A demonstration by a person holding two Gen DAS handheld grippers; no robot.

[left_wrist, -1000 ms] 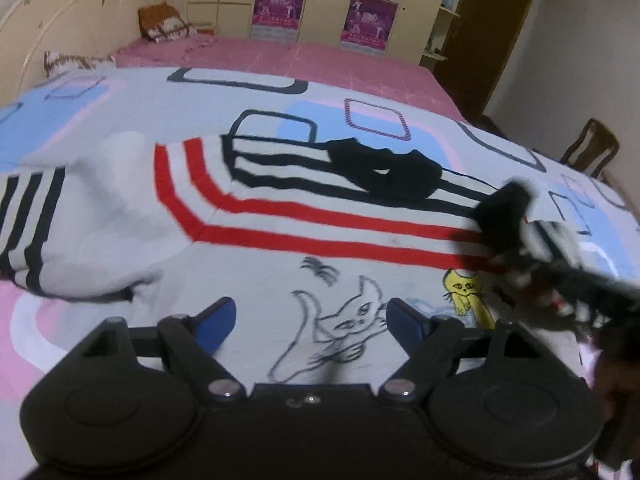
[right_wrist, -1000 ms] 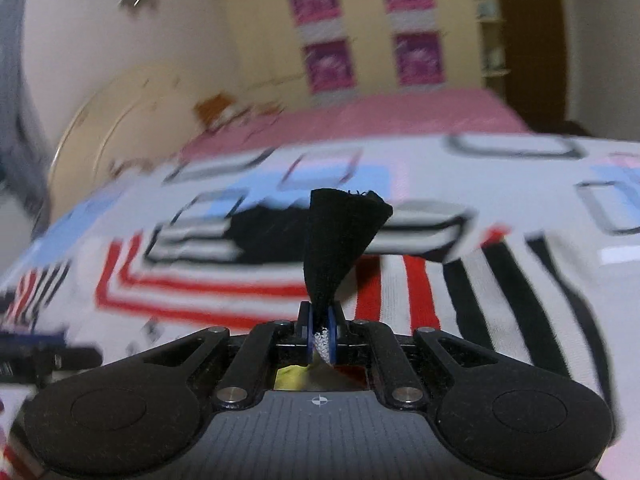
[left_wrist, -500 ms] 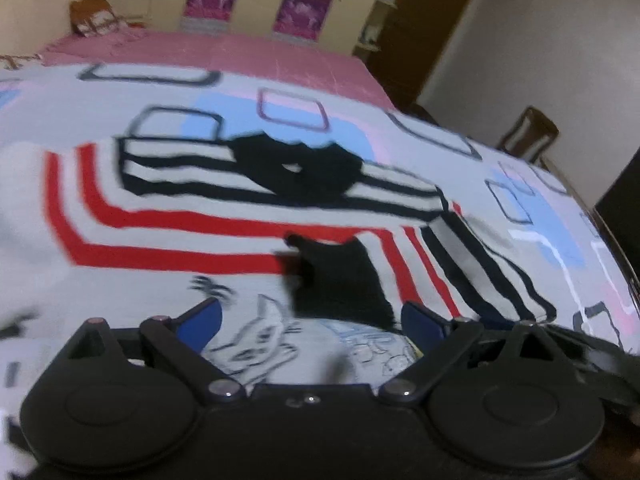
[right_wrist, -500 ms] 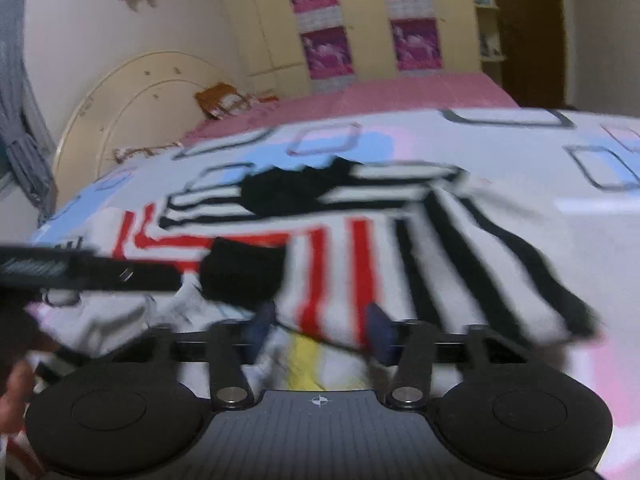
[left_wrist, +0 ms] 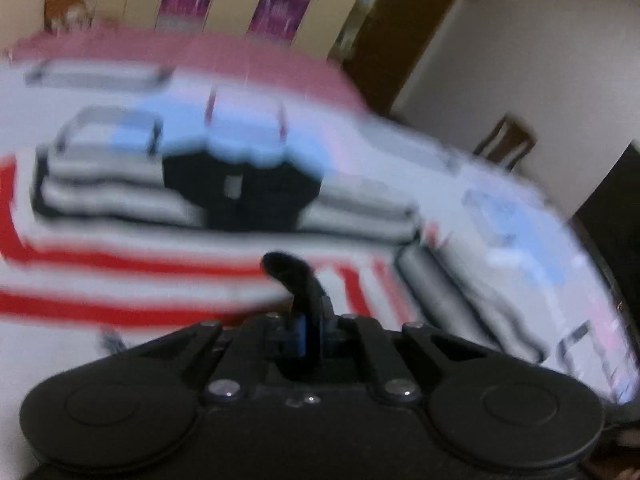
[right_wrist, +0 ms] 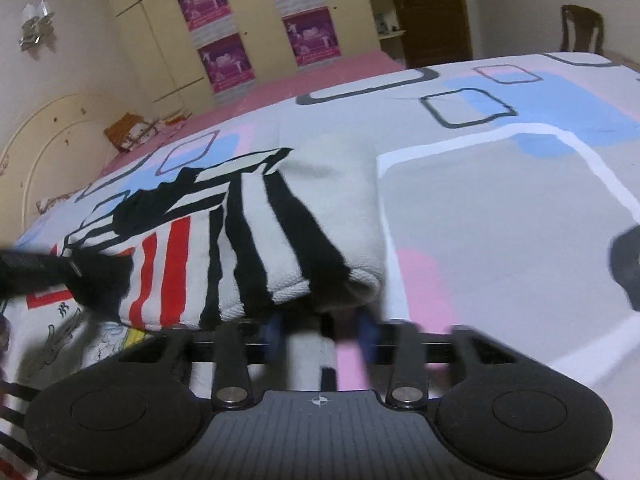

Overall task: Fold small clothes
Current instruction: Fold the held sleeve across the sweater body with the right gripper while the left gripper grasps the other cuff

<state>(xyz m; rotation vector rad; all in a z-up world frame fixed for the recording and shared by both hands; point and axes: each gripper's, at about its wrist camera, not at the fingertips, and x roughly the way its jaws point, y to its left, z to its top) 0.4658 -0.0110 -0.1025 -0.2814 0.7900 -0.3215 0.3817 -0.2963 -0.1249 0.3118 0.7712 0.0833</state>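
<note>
The left tool (left_wrist: 308, 332) is pinching a black cuff (left_wrist: 294, 276) of the striped sweater (right_wrist: 256, 240), which is lying on the bed (right_wrist: 500, 208); the right tool (right_wrist: 320, 334) is gaping open beside its folded sleeve.

One sweater (right_wrist: 256, 240) (striped), four posters (right_wrist: 204, 2)

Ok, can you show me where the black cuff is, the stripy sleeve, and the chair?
black cuff (left_wrist: 294, 278), left wrist view, on the curl sticking up from the fingers.
stripy sleeve (right_wrist: 280, 240), right wrist view, on its folded middle.
chair (right_wrist: 581, 28), right wrist view, on its backrest.
</note>
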